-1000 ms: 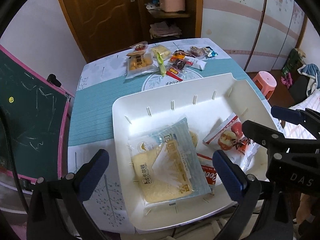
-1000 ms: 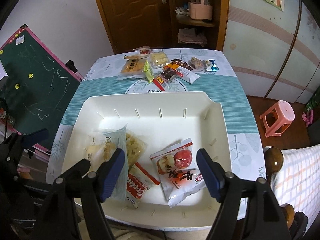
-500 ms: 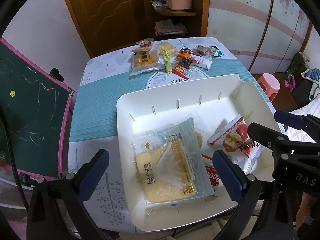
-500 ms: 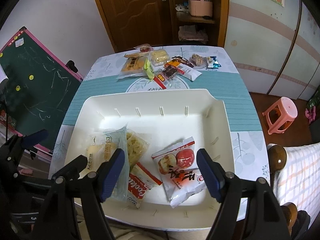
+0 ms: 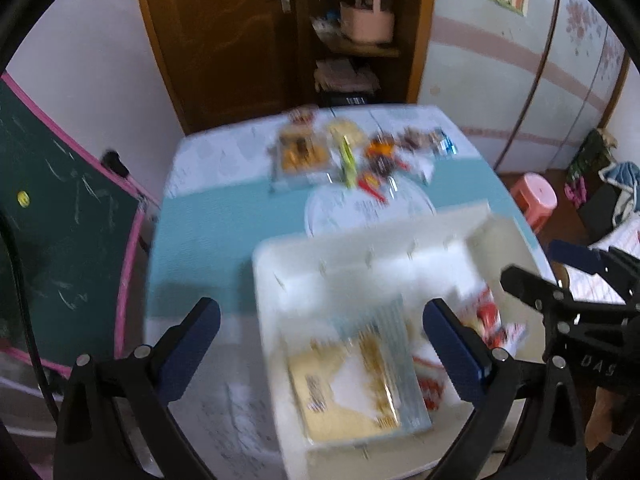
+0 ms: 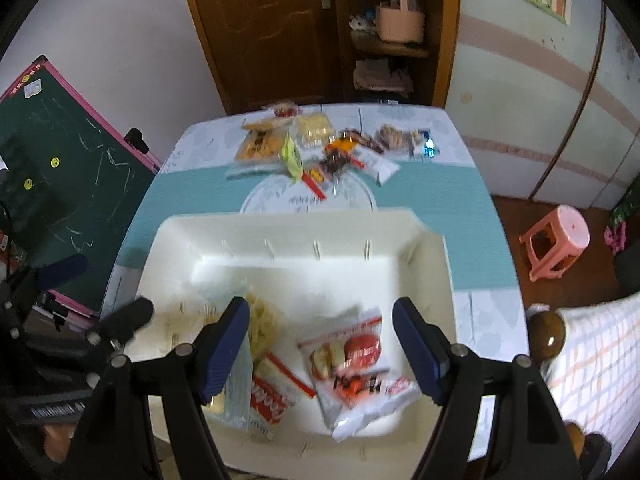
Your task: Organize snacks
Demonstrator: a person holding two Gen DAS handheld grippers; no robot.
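Note:
A white tray (image 6: pixel 304 232) sits on the near half of the table and also shows in the left wrist view (image 5: pixel 360 248). In it lie a clear bread packet (image 5: pixel 360 376), a red-and-white apple snack bag (image 6: pixel 352 364) and a red cookie packet (image 6: pixel 272 396). A pile of loose snack packets (image 6: pixel 328 148) lies at the table's far end, and also shows in the left wrist view (image 5: pixel 352 152). My left gripper (image 5: pixel 320 344) is open and empty above the tray's near left corner. My right gripper (image 6: pixel 320 344) is open and empty above the tray's near side.
The table has a teal runner (image 6: pixel 184 192) and a white cloth. A green chalkboard (image 6: pixel 52 152) stands at the left. A pink stool (image 6: pixel 556 240) stands on the floor at the right. A wooden door and shelf are behind the table.
Both grippers have pulled up and back from the tray and tilted toward the far end of the table. Both now views are motion-blurred. Nothing was picked up.

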